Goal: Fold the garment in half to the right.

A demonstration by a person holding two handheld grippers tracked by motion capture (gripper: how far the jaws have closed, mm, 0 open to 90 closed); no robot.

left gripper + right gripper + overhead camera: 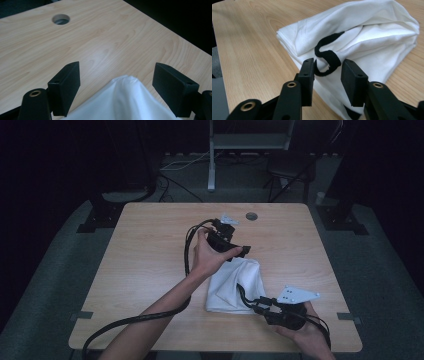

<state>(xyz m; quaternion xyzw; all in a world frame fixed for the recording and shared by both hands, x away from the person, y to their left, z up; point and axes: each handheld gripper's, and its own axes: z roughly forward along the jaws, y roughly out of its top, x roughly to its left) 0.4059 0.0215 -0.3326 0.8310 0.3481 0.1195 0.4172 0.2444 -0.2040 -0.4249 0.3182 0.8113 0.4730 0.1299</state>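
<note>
Object: a white cloth bag with a black drawstring, lying crumpled at the lower centre of the high view, on the tabletop.

Position: the bag rests flat on the wood between my two grippers; its upper corner lies under my left gripper, its lower edge just beside my right one.

Left gripper: released, jaws spread wide. In the left gripper view a raised peak of white fabric sits at lower centre between them, touching neither.

Right gripper: jaws partly closed on either side of the drawstring loop, at the centre of the right gripper view. I judge them not yet clenched; a gap shows on each side of the cord.

Handling: I judge the bag light and entirely limp. It will sag and fold when lifted, and will not hold any shape I give it.

Surface: the weave looks matte, so slip should be slight; a thin pinch may still pull free.

Fragility: none apparent; a firm squeeze should do no harm.

Where to hold: the cord loop, or a gathered fold of several layers near the mouth. A single flat layer offers my jaws little to bite.

Other feature: a round cable hole at upper left of the left gripper view.
</note>
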